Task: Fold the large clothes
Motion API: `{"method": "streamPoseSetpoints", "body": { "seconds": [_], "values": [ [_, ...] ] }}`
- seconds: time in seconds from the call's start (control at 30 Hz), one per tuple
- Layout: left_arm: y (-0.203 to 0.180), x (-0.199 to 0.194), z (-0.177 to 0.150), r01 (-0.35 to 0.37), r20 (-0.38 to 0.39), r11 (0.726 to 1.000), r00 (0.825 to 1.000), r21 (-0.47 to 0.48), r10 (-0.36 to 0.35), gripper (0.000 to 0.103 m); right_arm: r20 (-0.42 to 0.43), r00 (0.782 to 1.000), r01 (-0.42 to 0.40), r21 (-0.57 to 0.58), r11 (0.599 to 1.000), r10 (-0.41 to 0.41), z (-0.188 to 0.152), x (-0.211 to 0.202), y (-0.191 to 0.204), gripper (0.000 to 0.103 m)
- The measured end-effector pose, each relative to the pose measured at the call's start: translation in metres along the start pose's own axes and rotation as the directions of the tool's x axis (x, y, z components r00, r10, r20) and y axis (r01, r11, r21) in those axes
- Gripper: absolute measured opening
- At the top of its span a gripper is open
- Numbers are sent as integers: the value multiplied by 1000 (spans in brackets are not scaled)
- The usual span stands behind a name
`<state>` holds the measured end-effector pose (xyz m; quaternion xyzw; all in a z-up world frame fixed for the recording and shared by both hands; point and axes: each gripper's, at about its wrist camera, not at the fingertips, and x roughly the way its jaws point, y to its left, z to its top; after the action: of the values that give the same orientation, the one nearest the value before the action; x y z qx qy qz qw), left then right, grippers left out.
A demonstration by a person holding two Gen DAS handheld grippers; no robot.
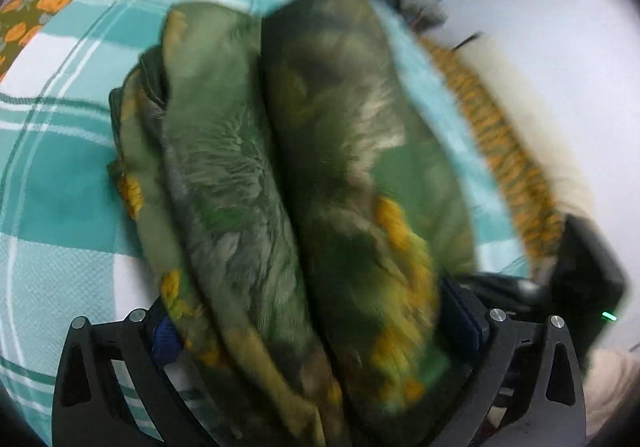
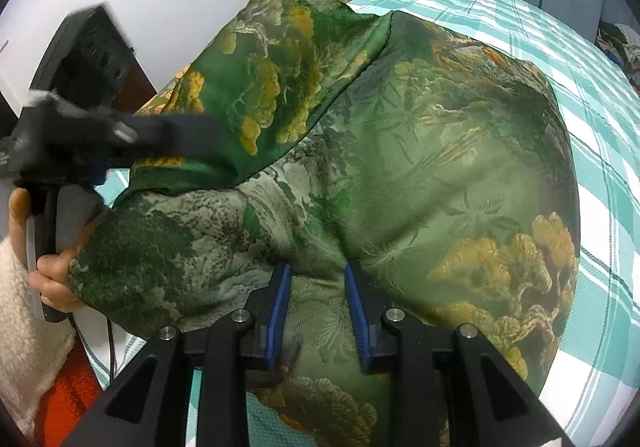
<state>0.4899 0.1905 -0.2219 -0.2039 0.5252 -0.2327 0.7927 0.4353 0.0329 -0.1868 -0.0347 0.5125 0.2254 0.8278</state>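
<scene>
- The glossy green garment (image 2: 400, 167) with yellow tree print lies bunched near the bed's teal-and-white checked cover (image 2: 560, 47) edge.
- Right gripper (image 2: 318, 311) pinches its fabric, jaws narrow.
- Left gripper (image 1: 320, 327) stands wide, cloth draped between the fingers.

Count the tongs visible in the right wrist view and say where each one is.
2. The right tongs sit at bottom centre, blue pads pinching the green landscape-print silk garment. The left tongs reach in from the left edge over a raised fold.

Even indoor light; left view motion-blurred; fisheye edges dark
</scene>
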Motion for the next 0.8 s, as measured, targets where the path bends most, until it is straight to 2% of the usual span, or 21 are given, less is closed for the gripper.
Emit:
{"method": "streamPoseSetpoints", "body": {
  "seconds": [0.1, 0.17, 0.23, 0.27, 0.3, 0.37, 0.43, 0.47, 0.5, 0.6, 0.67, 0.73, 0.77, 0.8],
  "values": [
    [14, 3, 2, 9, -31, 997, 999, -74, -11, 96, 8, 1000, -13, 5, 1000, 13, 1, -9, 2, 29],
    [20, 3, 2, 18, -38, 996, 999, -91, -21, 92, 42, 997, -71, 34, 997, 69, 2, -26, -6, 31],
    [22, 2, -4, 12, -51, 996, 999, -90, -16, 92, 97, 988, -131, 96, 987, 121, -4, -49, -27, 46],
    [22, 4, -5, 13, -57, 996, 998, -91, -19, 92, 128, 984, -141, 121, 983, 125, -9, -59, -38, 59],
    [24, 5, -6, 19, -60, 995, 998, -98, -25, 92, 177, 979, -130, 165, 978, 100, -17, -73, -56, 73],
    [31, 16, -1, 32, -65, 993, 997, -117, -40, 93, 212, 977, -82, 238, 968, 30, -32, -85, -83, 85],
    [34, 20, -2, 40, -73, 991, 996, -130, -49, 94, 170, 984, -101, 334, 937, 45, -47, -78, -119, 85],
    [35, 21, -1, 41, -76, 990, 996, -133, -52, 94, 140, 986, -135, 388, 912, 86, -53, -69, -134, 85],
    [34, 23, -1, 41, -80, 990, 995, -135, -52, 94, 140, 979, -196, 431, 881, 149, -59, -60, -143, 85],
    [35, 25, 0, 35, -92, 990, 995, -136, -48, 94, 167, 945, -328, 466, 822, 282, -60, -34, -155, 85],
    [34, 32, 9, 27, -100, 989, 994, -144, -42, 94, 193, 899, -435, 481, 761, 392, -56, -9, -161, 85],
    [32, 42, 18, 11, -105, 987, 994, -158, -28, 94, 194, 885, -459, 519, 721, 424, -52, 6, -165, 86],
    [29, 48, 23, -8, -104, 986, 995, -168, -10, 93, 186, 889, -450, 526, 722, 418, -49, 11, -163, 85],
    [23, 56, 29, -32, -100, 985, 995, -172, 15, 90, 160, 911, -407, 503, 763, 380, -43, 11, -155, 81]
  ]
}}
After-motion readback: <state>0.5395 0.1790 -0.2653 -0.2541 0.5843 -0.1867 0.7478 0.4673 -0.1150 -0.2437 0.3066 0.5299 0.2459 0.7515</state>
